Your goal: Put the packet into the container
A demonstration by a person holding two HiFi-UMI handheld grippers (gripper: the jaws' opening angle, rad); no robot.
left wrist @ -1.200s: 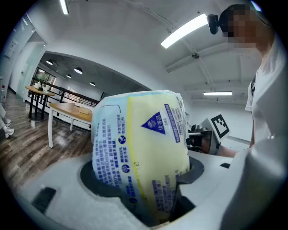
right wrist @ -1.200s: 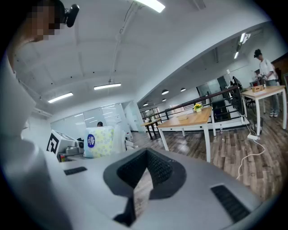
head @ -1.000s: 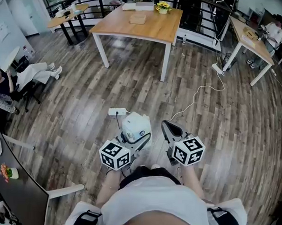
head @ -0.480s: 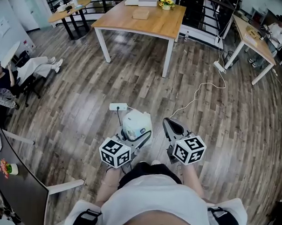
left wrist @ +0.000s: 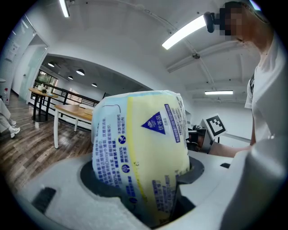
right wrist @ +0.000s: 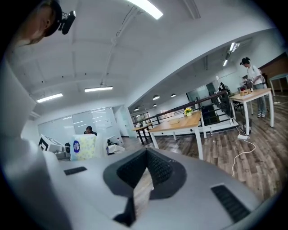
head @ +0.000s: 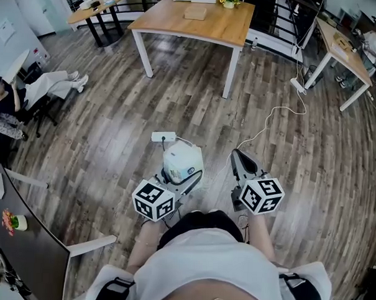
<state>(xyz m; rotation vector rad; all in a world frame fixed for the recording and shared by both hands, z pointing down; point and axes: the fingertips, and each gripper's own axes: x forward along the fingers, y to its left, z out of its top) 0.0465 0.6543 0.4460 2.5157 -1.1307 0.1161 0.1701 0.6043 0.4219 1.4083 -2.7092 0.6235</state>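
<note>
A white, pale-yellow and blue soft packet point(head: 182, 160) sits between the jaws of my left gripper point(head: 182, 172), which is shut on it and held out in front of the person's body above the wooden floor. In the left gripper view the packet point(left wrist: 139, 152) fills the middle, squeezed between the two pads. My right gripper point(head: 238, 158) is beside it on the right, jaws together with nothing between them; in its own view the right gripper point(right wrist: 145, 167) shows only a thin slit. The packet point(right wrist: 83, 147) appears at that view's left. No container is recognisable.
A wooden table with white legs point(head: 200, 21) stands ahead, with a small box and flowers on it. A white power strip point(head: 163, 137) and a cable point(head: 273, 116) lie on the floor. A seated person point(head: 16, 101) is at the left, a dark desk point(head: 22, 238) at the lower left.
The whole view has shifted: the wooden table has slid up and right in the picture. The right gripper has moved slightly right. The left gripper still holds the packet.
</note>
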